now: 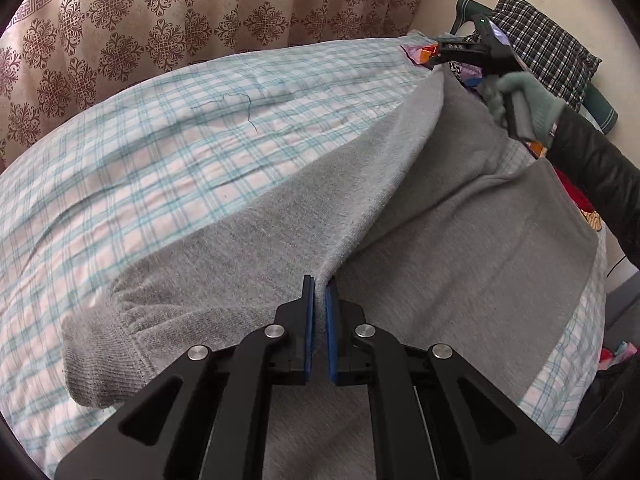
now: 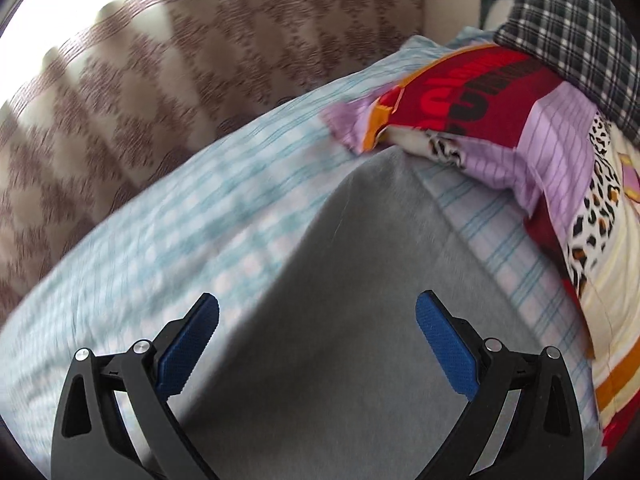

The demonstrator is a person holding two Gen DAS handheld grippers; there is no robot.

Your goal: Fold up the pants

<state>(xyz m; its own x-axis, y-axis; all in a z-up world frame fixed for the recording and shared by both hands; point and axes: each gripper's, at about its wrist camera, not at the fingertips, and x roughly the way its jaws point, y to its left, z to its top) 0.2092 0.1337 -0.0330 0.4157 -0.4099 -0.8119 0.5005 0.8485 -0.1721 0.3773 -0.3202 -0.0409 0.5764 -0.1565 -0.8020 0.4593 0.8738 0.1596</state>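
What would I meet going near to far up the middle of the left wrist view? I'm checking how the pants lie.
Left gripper shut on a raised ridge of the grey pants → checked bedsheet → patterned curtain.

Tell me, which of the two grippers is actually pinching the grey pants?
The left gripper: its blue pads are shut on a ridge of the grey pants. The right gripper stands wide open above the cloth.
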